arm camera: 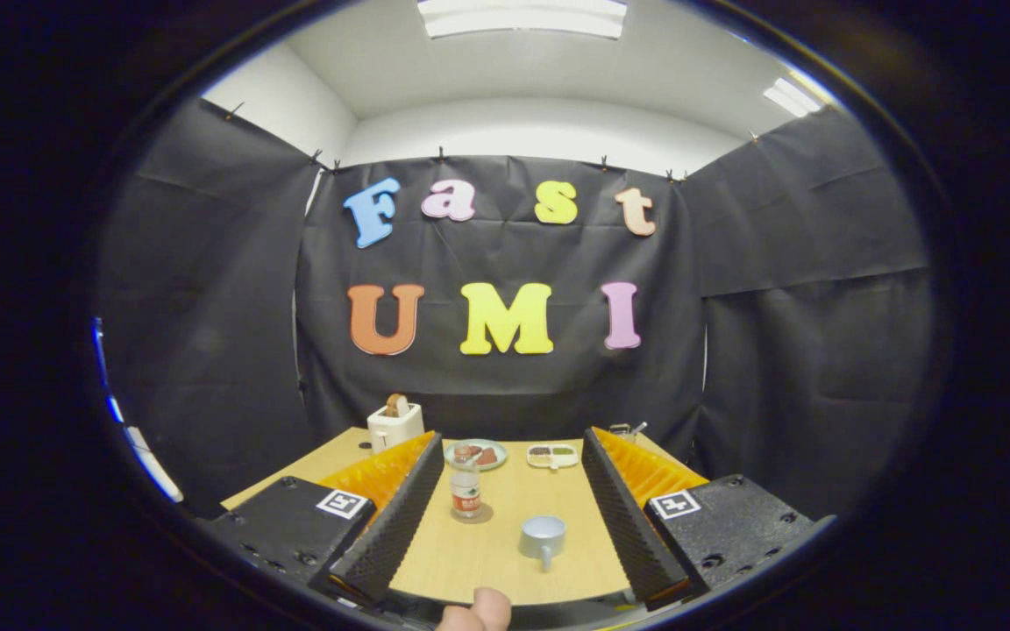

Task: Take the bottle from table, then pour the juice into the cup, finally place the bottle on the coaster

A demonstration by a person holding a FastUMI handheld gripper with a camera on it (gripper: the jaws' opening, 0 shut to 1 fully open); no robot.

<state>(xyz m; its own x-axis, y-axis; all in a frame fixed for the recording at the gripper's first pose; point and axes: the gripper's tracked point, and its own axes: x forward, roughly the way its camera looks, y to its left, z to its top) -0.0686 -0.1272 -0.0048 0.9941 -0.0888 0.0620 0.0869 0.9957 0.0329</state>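
A claw (505,517) held wide open looks down the length of a wooden table (487,561) in a black-draped booth, its two fingers spread well apart and gripping nothing. Between them, closer to the left finger, a small clear bottle (465,492) with a red label stands upright on what looks like a round coaster (472,516). A pale blue cup (543,536) with its handle turned toward the camera sits near it, nearer the claw and toward the right finger; whether it holds juice cannot be told from here. Beyond them lie a plate (476,454) of food and a small divided tray (552,455), with a toaster (394,424) at the far left corner. A fingertip (489,609) shows at the claw's base. The bottle already rests where the task wants it, so the scene fits either a claw lined up to fetch it or one drawn back after setting it down; nothing here settles which.
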